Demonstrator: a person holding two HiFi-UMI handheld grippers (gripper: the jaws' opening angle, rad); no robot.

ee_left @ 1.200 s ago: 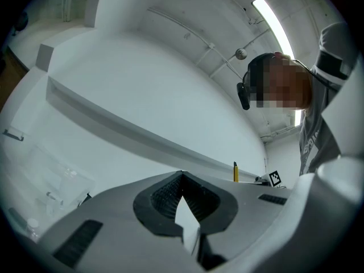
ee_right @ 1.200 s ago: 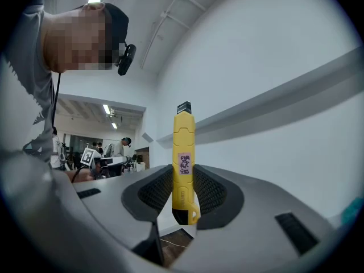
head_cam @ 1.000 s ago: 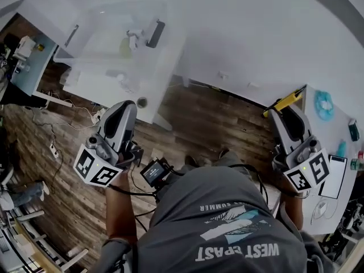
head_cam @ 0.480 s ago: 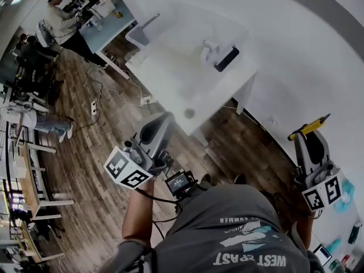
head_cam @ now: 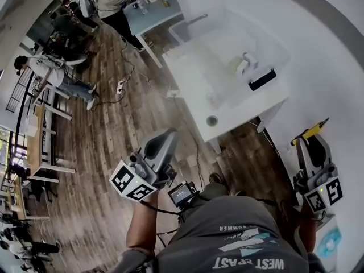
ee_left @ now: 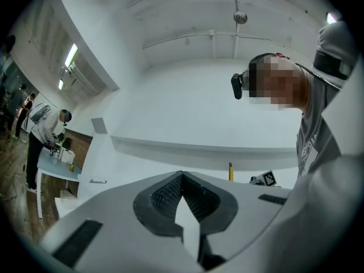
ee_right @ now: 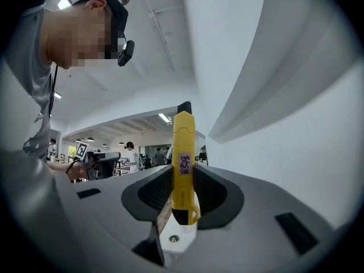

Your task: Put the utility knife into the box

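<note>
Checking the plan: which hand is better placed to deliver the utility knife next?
Right. The right tool is clamped on the yellow utility knife; the left tool is shut and empty.

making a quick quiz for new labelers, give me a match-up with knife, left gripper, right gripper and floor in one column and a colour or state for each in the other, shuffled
Column one:
1. knife
2. left gripper
3. right gripper
4. floor

Column two:
a. shut, with nothing between the jaws
b. brown wood planks
c. yellow
d. shut on a tool

Right pairs: 1-c, 2-a, 3-d, 4-b
</note>
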